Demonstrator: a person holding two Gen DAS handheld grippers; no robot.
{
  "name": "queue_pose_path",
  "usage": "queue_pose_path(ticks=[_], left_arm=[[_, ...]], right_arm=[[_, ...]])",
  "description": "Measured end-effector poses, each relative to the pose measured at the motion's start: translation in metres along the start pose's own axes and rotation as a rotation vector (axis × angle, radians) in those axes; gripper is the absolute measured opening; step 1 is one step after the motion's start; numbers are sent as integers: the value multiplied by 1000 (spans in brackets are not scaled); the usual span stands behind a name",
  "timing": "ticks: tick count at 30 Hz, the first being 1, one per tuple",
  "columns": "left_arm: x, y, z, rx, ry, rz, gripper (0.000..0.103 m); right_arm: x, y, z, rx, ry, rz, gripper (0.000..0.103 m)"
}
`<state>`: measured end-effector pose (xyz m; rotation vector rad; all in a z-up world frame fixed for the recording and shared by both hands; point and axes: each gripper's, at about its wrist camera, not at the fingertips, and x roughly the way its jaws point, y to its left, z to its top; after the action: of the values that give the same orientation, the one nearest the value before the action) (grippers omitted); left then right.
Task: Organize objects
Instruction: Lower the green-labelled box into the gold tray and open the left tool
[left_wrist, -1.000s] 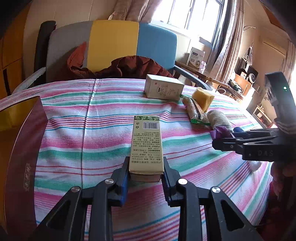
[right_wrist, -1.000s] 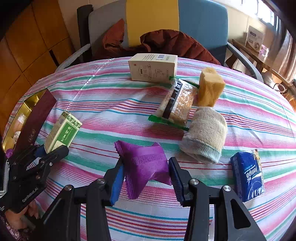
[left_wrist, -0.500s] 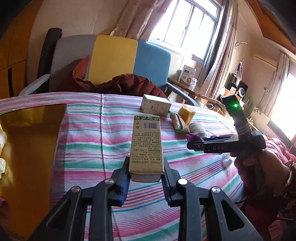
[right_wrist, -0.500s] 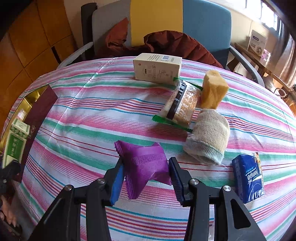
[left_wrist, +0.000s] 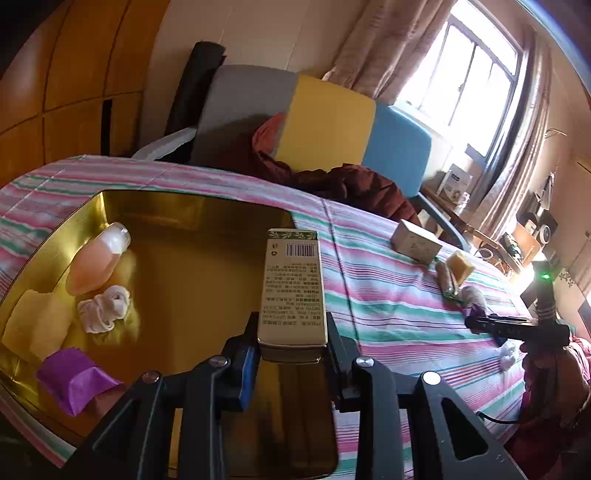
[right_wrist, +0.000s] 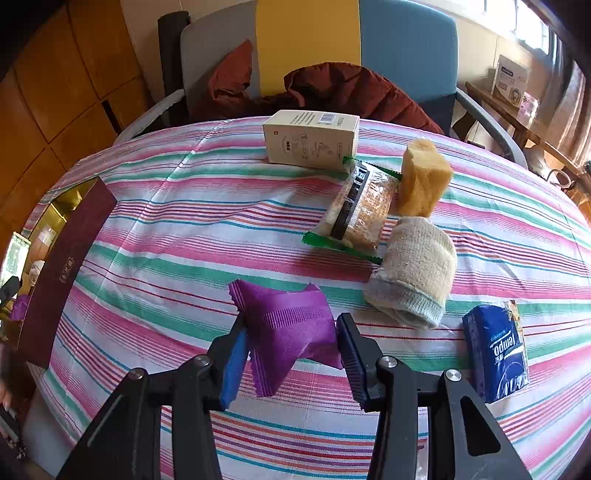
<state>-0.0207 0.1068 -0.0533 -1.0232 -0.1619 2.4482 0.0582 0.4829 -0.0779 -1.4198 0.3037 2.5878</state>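
Observation:
My left gripper (left_wrist: 291, 339) is shut on a tall green-and-cream box (left_wrist: 293, 284) and holds it over the gold-lined open box (left_wrist: 192, 266). That box holds a pink bottle (left_wrist: 98, 260), a white knotted cloth (left_wrist: 105, 308), a yellow sponge (left_wrist: 35, 323) and a purple packet (left_wrist: 72, 376). My right gripper (right_wrist: 291, 354) is shut on a purple packet (right_wrist: 288, 325) just above the striped tablecloth (right_wrist: 184, 229). The gold-lined box with its maroon side (right_wrist: 62, 269) shows at the far left of the right wrist view.
On the cloth lie a cream carton (right_wrist: 312, 138), a wrapped biscuit pack (right_wrist: 360, 210), a yellow sponge (right_wrist: 423, 177), a rolled beige sock (right_wrist: 415, 273) and a blue tissue pack (right_wrist: 496, 349). A grey, yellow and blue chair (left_wrist: 325, 125) with a maroon jacket (right_wrist: 351, 90) stands behind.
My left gripper has carried the green-and-cream box leftward from over the tablecloth to over the gold-lined box. The right gripper has stayed in place with the purple packet.

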Motion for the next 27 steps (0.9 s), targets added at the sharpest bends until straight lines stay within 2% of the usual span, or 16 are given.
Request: queue_pose_path(ticks=[8, 11, 15, 16, 20, 23, 27], left_arm=[[21, 58, 0, -111, 147, 143, 30], [20, 72, -2, -145, 154, 172, 30], [10, 76, -4, -152, 115, 231, 48], [8, 77, -5, -149, 104, 241, 50], [-8, 79, -6, -173, 21, 247, 51], [-21, 80, -4, -215, -45, 219, 51], [-32, 79, 5, -237, -89, 200, 51]], right_arm=[[1, -2, -1, 18, 3, 4, 47], [2, -2, -1, 21, 6, 10, 47], [2, -3, -1, 26, 8, 14, 47], [2, -3, -1, 27, 8, 15, 47], [2, -3, -1, 28, 6, 16, 47], [0, -2, -1, 30, 0, 22, 47], [-2, 6, -4, 29, -6, 47, 47]])
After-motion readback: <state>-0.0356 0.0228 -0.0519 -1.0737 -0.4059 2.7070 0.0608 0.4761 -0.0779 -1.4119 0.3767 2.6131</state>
